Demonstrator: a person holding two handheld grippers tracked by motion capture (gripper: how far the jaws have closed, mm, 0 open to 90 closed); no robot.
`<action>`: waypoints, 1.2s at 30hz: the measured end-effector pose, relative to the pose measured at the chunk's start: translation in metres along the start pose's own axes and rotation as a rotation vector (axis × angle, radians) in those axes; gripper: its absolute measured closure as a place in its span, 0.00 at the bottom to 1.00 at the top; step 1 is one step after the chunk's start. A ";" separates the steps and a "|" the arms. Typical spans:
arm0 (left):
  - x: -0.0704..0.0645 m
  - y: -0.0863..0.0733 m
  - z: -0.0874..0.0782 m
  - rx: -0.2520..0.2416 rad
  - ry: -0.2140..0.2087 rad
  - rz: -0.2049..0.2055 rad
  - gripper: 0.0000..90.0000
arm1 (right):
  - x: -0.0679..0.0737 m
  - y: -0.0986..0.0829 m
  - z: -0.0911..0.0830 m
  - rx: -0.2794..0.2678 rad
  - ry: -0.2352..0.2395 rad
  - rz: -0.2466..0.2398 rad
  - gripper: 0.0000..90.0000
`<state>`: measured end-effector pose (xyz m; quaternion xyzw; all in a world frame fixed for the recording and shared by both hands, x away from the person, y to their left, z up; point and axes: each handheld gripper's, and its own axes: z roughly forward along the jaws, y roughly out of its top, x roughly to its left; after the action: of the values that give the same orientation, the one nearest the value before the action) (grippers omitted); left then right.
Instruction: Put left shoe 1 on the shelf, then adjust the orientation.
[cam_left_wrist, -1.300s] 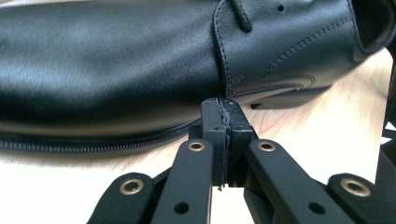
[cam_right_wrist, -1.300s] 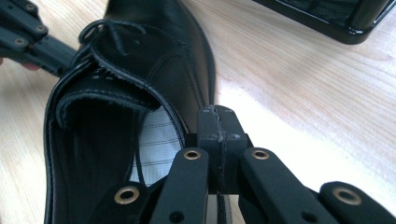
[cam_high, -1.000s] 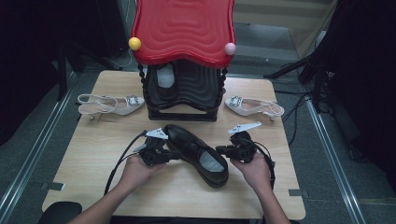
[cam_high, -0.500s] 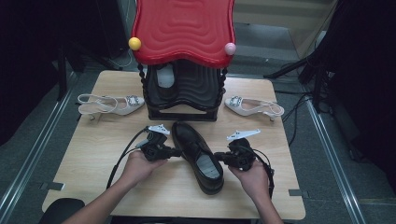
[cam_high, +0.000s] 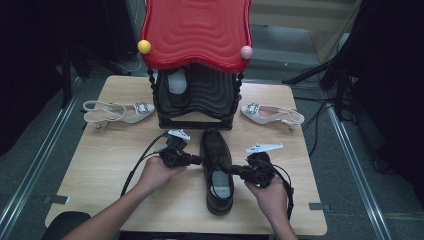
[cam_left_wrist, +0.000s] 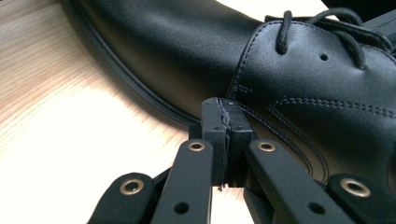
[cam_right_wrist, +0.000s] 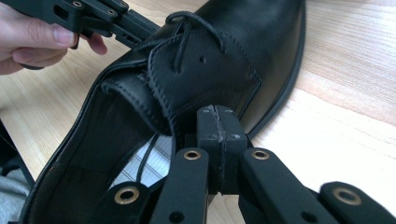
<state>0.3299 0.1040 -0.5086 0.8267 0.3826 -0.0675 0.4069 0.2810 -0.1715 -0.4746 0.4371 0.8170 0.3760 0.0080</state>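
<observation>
shoe (cam_high: 216, 172) turned toe-to-rack | both tongs closed, pressing its sides

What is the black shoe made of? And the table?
The black shoe looks like smooth leather or a leather-like material: it has a soft shine, stitched seams and thin cord laces. The table looks like pale wood or a wood-look board, with grain lines running across it.
</observation>
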 end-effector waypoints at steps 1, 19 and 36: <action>0.000 0.001 0.001 0.002 -0.004 0.000 1.00 | -0.001 0.000 0.001 -0.004 0.000 0.001 1.00; 0.004 0.013 -0.024 0.004 -0.057 0.010 0.82 | -0.005 0.010 -0.012 0.005 0.011 0.071 0.97; -0.013 0.056 -0.091 -0.038 -0.033 0.134 0.88 | 0.036 0.025 -0.021 0.097 0.086 0.107 0.83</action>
<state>0.3408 0.1412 -0.4082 0.8414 0.3208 -0.0467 0.4323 0.2691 -0.1496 -0.4325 0.4635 0.8092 0.3544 -0.0686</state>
